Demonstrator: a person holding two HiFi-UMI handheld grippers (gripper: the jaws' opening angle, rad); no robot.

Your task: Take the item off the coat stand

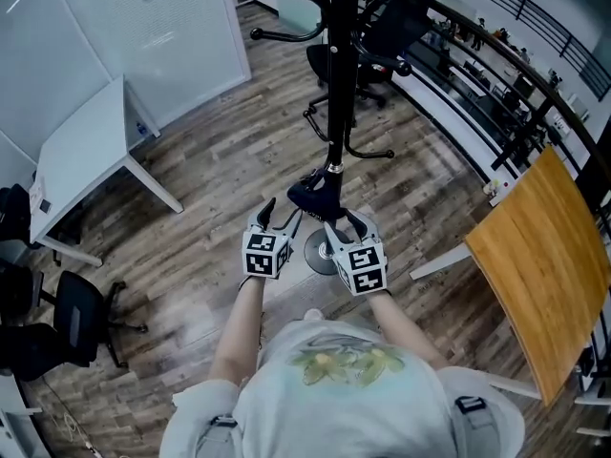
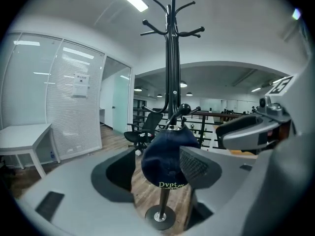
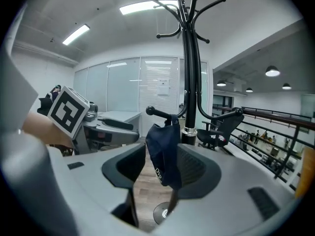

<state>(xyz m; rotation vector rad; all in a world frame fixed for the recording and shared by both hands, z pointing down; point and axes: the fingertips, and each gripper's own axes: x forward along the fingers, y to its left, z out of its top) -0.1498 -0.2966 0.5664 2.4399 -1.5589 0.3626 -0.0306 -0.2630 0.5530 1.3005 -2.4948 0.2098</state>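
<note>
A dark navy cap hangs from a low hook of the black coat stand, above its round base. My left gripper is just left of the cap and my right gripper just right of it, both open. In the left gripper view the cap hangs just ahead between the spread jaws of that gripper, with no pad pressing on it. In the right gripper view the cap shows edge-on ahead of that gripper, also untouched.
A white table stands at the left with black office chairs below it. A wooden board leans at the right. Beyond the stand are a black chair and a dark railing. A glass wall is at the top left.
</note>
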